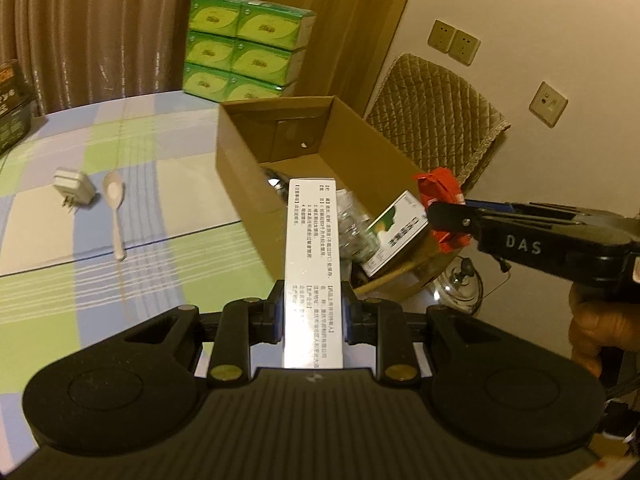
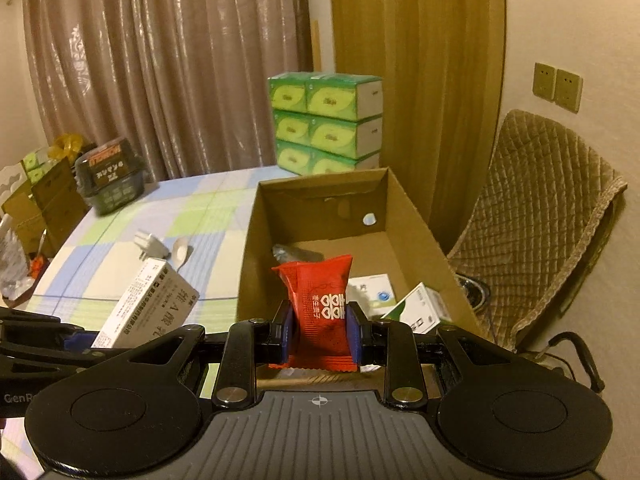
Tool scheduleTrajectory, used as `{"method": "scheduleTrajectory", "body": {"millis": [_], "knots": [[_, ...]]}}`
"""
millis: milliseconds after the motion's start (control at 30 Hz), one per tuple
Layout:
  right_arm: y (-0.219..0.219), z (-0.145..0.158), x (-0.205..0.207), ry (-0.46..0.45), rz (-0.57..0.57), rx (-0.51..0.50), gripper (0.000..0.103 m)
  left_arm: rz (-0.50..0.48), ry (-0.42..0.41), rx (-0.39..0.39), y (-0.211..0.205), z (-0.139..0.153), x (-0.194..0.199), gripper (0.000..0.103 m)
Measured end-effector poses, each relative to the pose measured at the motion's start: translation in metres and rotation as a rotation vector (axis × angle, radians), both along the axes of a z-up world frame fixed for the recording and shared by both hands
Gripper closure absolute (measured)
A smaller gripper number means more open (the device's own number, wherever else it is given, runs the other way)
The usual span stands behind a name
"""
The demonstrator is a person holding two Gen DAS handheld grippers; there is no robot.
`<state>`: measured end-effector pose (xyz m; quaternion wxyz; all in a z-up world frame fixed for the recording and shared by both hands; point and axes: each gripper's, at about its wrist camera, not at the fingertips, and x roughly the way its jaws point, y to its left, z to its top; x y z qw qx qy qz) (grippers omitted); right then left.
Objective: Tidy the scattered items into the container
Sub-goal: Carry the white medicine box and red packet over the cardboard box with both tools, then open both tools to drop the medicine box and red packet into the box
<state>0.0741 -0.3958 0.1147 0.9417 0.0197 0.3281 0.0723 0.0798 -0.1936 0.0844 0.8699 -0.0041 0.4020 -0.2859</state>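
Note:
My left gripper (image 1: 314,312) is shut on a long white medicine box (image 1: 313,264), held upright over the near edge of the open cardboard box (image 1: 240,168). The same white medicine box (image 2: 152,304) shows at the left of the right wrist view. My right gripper (image 2: 322,330) is shut on a red snack packet (image 2: 324,300), just before the cardboard box (image 2: 420,216). From the left wrist view, that right gripper (image 1: 432,216) holds the red snack packet (image 1: 438,186) at the carton's right side. Inside lie a green-and-white box (image 1: 394,236), a crinkly clear packet (image 1: 352,224) and small white boxes (image 2: 420,308).
A white charger plug (image 1: 74,190) and a white spoon (image 1: 114,204) lie on the checked tablecloth (image 1: 160,184) left of the carton. Stacked green tissue packs (image 2: 324,120) stand behind it. A quilted chair (image 2: 540,208) is at the right, a dark basket (image 2: 110,180) at the far left.

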Motion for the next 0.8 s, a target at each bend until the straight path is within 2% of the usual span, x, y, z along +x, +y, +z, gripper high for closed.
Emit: {"method": "scheduleTrajectory", "body": {"millis": [367, 800], "knots": [[-0.025, -0.003, 0.014, 0.005, -0.025, -0.002, 0.079, -0.019, 0.019, -0.038, -0.039, 0.002, 0.024, 0.082], [-0.036, -0.007, 0.028, 0.014, -0.029, -0.013, 0.079, -0.001, 0.038, -0.073, -0.062, 0.002, 0.043, 0.082]]}}
